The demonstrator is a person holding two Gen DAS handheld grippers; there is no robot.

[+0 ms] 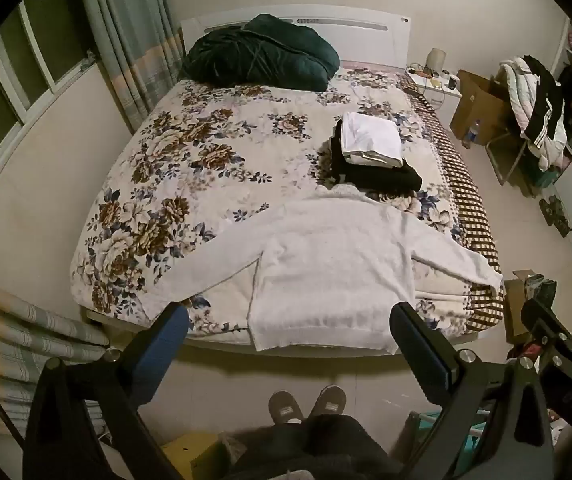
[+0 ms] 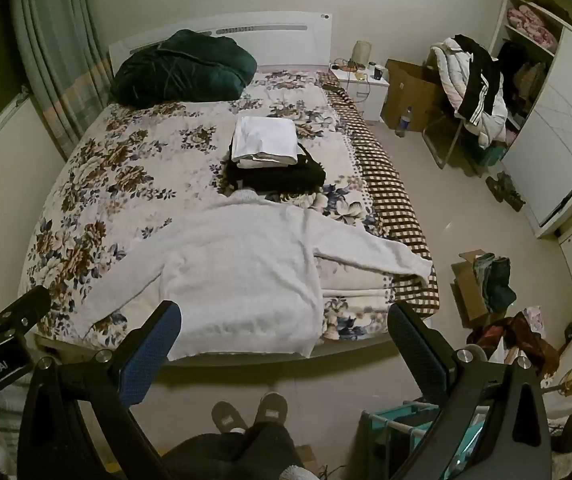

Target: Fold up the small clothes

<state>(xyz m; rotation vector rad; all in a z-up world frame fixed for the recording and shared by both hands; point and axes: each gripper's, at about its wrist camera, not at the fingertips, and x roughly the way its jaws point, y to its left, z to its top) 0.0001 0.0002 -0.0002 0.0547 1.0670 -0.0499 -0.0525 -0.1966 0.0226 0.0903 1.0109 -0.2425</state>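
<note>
Both claws, left [image 1: 286,332] and right [image 2: 281,328], are hanging spread apart, empty, just short of the sweater [image 1: 334,268]; its overhanging hem [image 1: 322,338] risks sliding off the bed [image 1: 205,184] if tugged.

Dark green quilt [image 1: 259,54] on floral bed [image 1: 189,160]

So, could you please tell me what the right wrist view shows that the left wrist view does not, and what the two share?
Only the right wrist view shows the teal rack by the bed's foot in full, the left gripper's body at its left edge, and more of the white wardrobe. Only the left wrist view shows the window frame broadly and the right gripper's body. Both show the white sweater spread flat, hem overhanging the bed, the folded stack beyond it, and open, empty jaws.
</note>
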